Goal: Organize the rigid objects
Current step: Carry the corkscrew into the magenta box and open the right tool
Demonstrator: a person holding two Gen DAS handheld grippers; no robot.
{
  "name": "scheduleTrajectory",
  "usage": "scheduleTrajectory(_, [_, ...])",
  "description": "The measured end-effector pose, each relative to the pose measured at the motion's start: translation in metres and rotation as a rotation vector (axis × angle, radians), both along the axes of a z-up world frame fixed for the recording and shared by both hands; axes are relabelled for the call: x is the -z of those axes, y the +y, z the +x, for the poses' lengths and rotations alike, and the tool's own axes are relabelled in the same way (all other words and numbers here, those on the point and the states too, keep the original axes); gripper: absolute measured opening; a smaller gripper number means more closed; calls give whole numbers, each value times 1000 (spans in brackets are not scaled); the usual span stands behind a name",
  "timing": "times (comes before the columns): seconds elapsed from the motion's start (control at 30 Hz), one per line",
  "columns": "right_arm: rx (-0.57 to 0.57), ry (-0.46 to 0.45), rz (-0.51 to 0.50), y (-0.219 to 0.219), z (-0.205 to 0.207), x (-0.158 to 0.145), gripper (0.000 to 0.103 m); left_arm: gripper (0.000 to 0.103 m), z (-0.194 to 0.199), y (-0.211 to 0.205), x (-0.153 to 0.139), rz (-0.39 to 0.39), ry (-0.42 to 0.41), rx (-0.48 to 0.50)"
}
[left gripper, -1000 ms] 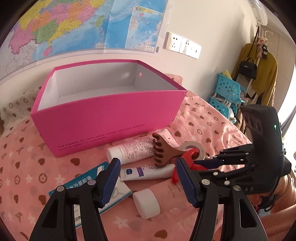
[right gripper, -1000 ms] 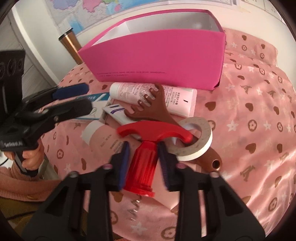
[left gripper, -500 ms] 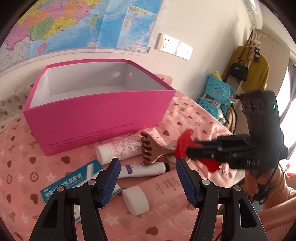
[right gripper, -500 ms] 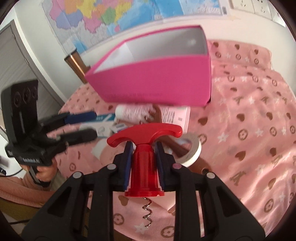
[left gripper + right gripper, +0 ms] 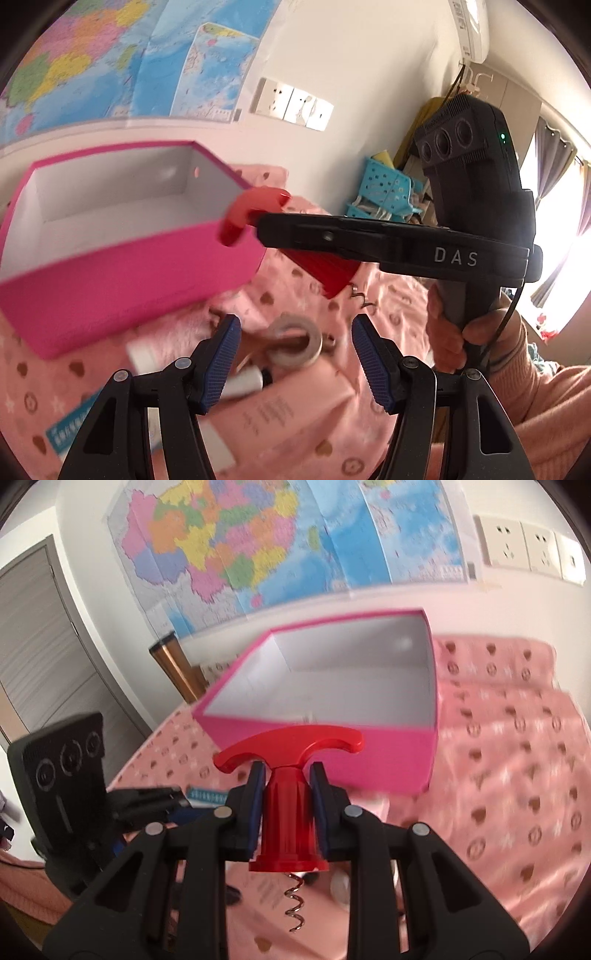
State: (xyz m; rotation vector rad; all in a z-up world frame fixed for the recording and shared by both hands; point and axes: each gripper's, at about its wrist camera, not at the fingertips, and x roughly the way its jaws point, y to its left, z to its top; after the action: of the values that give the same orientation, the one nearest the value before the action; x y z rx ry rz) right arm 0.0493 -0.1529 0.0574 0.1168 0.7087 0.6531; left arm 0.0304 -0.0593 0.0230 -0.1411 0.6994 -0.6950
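The right gripper (image 5: 287, 805), jaws tight on the red plastic corkscrew (image 5: 289, 801), has lifted it toward the empty pink cardboard box (image 5: 332, 738); the left gripper (image 5: 293, 363) hangs half-open, holding nothing.

Glossy red plastic corkscrew (image 5: 289, 805), bare metal spiral; matt pink cardboard box (image 5: 332, 746)

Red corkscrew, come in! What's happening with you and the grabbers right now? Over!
Right gripper shut on red corkscrew, held in the air before the pink box. Left gripper open, empty. Box mouth open, nothing blocking.
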Motion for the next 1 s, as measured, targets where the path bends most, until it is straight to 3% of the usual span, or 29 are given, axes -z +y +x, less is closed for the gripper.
scheduleTrajectory(0.07, [-1, -22, 4, 2, 7, -7, 27, 62, 10, -2, -5, -17, -7, 5])
scheduleTrajectory(0.2, [-11, -49, 17, 4, 26, -21, 27, 50, 26, -3, -15, -38, -19, 11])
scheduleTrajectory(0.4, [-8, -58, 14, 11, 59, -29, 27, 36, 57, -4, -30, -14, -55, -35])
scheduleTrajectory(0.67, [12, -32, -13, 17, 105, -28, 27, 33, 98, -1, -32, 15, -36, -52])
scheduleTrajectory(1.0, [68, 20, -94, 18, 142, -8, 27, 32, 134, -7, -16, 44, 43, -69])
